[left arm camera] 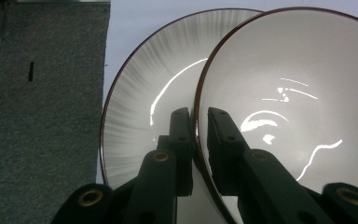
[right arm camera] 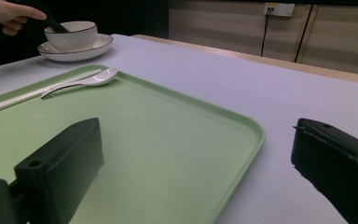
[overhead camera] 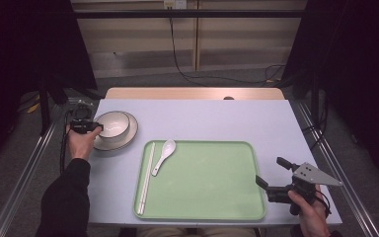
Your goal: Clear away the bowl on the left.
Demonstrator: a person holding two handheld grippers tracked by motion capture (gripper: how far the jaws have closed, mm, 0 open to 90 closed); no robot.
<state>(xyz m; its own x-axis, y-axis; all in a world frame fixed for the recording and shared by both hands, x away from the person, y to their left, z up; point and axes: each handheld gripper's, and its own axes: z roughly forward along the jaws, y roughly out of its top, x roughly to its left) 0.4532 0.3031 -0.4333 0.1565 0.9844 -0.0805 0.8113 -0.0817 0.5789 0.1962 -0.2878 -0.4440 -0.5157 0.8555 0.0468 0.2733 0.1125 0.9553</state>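
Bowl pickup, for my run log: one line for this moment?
left tool: shut on bowl rim | bowl: on plate | right tool: open, idle

White bowl (overhead camera: pixel 113 123), dark rim line, glossy inside, empty, upright. Sits on matching white plate (overhead camera: pixel 128 138) with grey radial streaks, dark rim. Both near table's far left corner, just beside left edge.

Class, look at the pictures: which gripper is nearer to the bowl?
Left. The left gripper grips the bowl rim; the right gripper hovers far off, beyond the tray.
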